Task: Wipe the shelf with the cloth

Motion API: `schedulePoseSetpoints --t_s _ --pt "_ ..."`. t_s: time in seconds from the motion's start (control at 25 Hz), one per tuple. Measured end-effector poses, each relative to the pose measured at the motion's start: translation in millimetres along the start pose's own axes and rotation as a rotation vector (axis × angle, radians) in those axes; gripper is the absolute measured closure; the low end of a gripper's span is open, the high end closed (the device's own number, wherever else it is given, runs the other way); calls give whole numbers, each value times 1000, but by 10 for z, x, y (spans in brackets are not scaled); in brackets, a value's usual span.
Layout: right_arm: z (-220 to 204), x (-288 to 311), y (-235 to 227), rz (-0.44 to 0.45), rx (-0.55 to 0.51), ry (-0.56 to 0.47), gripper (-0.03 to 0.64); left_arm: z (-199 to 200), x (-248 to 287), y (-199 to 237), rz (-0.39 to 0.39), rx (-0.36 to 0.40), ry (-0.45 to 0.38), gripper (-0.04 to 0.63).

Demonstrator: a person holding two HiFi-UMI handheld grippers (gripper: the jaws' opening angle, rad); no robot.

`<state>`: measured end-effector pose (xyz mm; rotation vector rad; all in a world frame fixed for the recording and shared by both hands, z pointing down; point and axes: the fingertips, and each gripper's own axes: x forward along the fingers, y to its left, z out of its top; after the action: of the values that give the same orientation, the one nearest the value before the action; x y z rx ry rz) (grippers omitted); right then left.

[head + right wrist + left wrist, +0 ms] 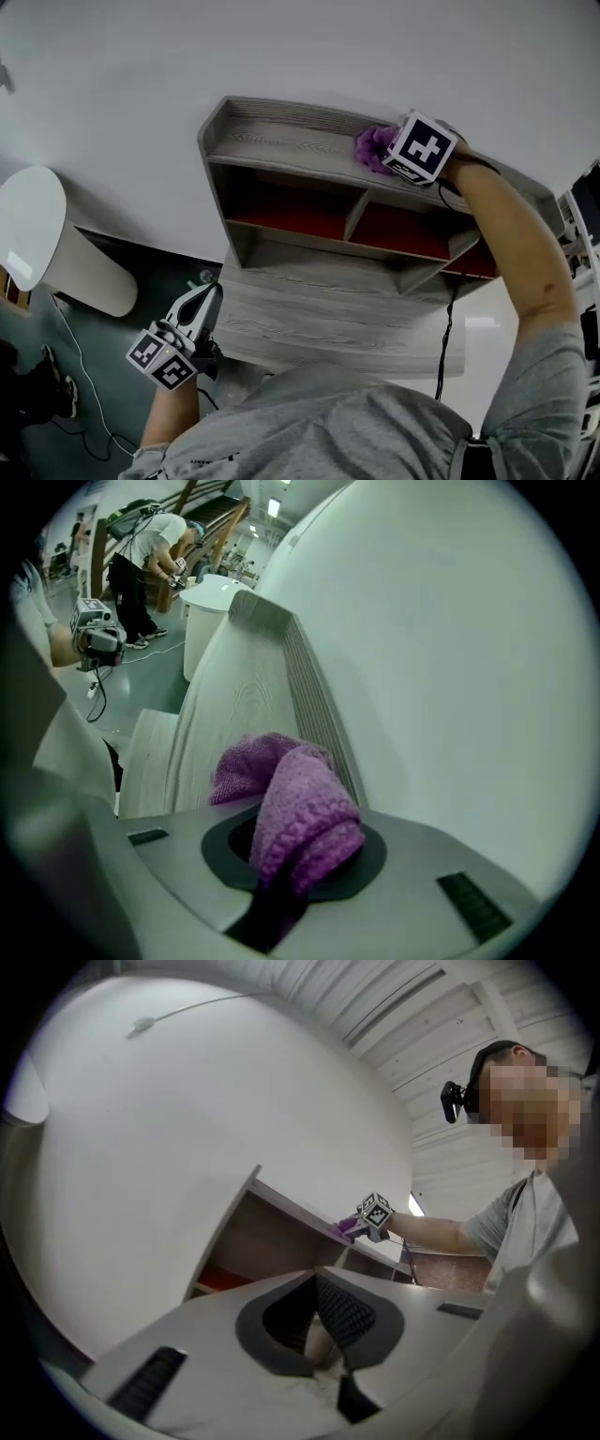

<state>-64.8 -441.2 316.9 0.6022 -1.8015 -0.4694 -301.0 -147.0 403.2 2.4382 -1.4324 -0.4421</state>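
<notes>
The right gripper is clenched on a bunched purple knitted cloth. In the right gripper view the cloth bulges up out of the closed jaws of the right gripper, and its free fold lies on the board just ahead of them.

That board is the top of a grey wood-grain shelf unit. Ahead of the jaws it runs on bare to a raised end lip. A ribbed back lip follows the board close on the gripper's right, with the white wall straight behind it, so there is little room on that side. On the gripper's left the board ends at its open front edge, and a lower grey ledge juts out beneath.

Under the gripper, in the head view, open compartments with red back panels sit beneath the top board.

The left gripper hangs well apart from the cloth, down in front of the unit's lower ledge. Its ribbed dark jaws are pressed together at the tips with nothing between them.
</notes>
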Motion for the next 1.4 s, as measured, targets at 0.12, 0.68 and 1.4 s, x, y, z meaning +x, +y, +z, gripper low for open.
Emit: schedulePoseSetpoints --t_s 0.12,0.68,1.4 --pt "-1026 -266 -158 -12 74 68 552 -146 482 -438 -72 1 18 584" --pt "-4481 -1124 -737 -43 108 645 555 -732 1483 -1824 -179 -34 35 584" --pt "1199 -694 365 164 128 -484 557 322 -445 85 57 31 -31 584"
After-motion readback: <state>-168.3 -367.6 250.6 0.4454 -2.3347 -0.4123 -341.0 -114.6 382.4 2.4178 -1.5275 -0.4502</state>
